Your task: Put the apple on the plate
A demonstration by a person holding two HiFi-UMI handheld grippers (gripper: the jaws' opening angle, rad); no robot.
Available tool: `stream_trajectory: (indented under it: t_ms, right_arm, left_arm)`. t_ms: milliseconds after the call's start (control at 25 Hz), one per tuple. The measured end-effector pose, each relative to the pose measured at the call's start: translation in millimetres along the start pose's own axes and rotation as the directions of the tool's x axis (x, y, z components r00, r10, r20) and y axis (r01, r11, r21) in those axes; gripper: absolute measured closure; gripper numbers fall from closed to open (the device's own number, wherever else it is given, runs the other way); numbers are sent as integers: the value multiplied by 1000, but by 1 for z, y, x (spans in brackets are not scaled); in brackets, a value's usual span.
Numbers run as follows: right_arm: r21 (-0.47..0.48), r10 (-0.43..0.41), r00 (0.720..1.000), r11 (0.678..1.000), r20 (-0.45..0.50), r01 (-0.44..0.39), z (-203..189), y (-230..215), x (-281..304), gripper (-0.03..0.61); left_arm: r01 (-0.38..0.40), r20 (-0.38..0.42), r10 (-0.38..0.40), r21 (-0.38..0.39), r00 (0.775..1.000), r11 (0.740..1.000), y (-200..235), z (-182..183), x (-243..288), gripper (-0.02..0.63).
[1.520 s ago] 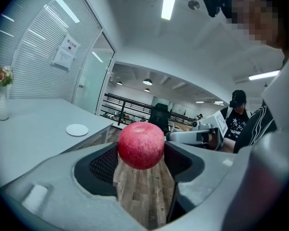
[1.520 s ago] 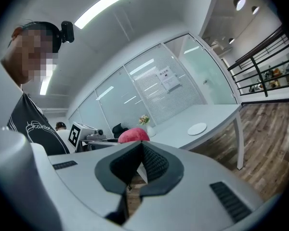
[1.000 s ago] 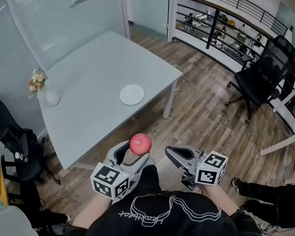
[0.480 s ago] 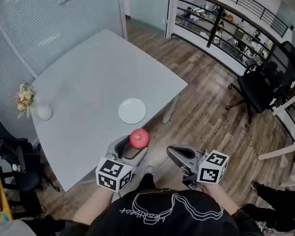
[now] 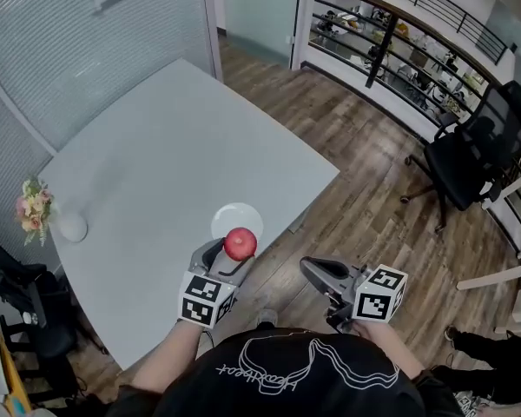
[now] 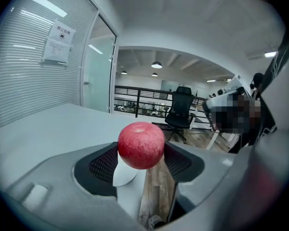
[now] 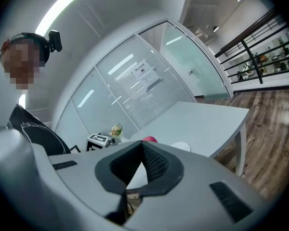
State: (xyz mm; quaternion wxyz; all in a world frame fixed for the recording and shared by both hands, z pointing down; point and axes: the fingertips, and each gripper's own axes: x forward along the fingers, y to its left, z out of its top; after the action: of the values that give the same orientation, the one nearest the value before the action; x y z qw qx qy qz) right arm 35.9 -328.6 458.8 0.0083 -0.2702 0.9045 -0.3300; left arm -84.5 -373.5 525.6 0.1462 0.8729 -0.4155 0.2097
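A red apple (image 5: 240, 242) sits between the jaws of my left gripper (image 5: 234, 254), which is shut on it and holds it just in front of the white plate (image 5: 231, 217). The plate lies near the front edge of the grey table (image 5: 156, 155), partly hidden by the apple. In the left gripper view the apple (image 6: 140, 145) fills the gap between the black pads, with the plate (image 6: 124, 174) showing below it. My right gripper (image 5: 312, 271) hangs over the wooden floor, right of the table, shut and empty. Its own view shows the apple (image 7: 150, 139) and plate (image 7: 182, 146) beyond the jaw tips.
A small white vase of flowers (image 5: 43, 216) stands at the table's left corner. A black office chair (image 5: 469, 156) is on the floor at the right, a railing (image 5: 391, 33) runs behind, and dark chairs (image 5: 22, 298) crowd the left. Glass walls close off the far side.
Both grippers have moved forward towards the table. The apple, earlier over the floor, now hangs at the table's front edge right by the plate.
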Motion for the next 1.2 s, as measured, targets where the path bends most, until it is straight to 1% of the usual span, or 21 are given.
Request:
stream_trajectory:
  t_ms: [200, 360, 560, 760, 880, 960, 1200]
  right_arm:
    - [37, -19, 1000, 999, 7, 19, 12, -24, 17, 569]
    - [69, -25, 1000, 997, 9, 25, 13, -42, 29, 569]
    - [97, -51, 999, 994, -1, 51, 10, -59, 41, 569]
    - [109, -75, 997, 991, -12, 76, 9, -65, 40, 569]
    - [113, -89, 996, 990, -7, 89, 11, -70, 36, 569]
    - [113, -98, 995, 989, -8, 98, 12, -73, 33, 569]
    - [136, -91, 996, 987, -10, 91, 11, -75, 33, 569]
  left_arm:
    - [-12, -44, 13, 21, 999, 1000, 30, -15, 31, 314]
    - [-12, -68, 12, 3, 998, 1000, 50, -29, 54, 314]
    - [-1, -71, 2, 16, 997, 1000, 67, -44, 80, 314]
    - [-5, -117, 14, 73, 993, 997, 76, -67, 98, 314]
    - [0, -116, 11, 89, 993, 996, 77, -71, 104, 314]
    - [0, -124, 14, 113, 992, 994, 77, -75, 107, 314]
    - [13, -105, 5, 163, 994, 986, 75, -78, 108, 314]
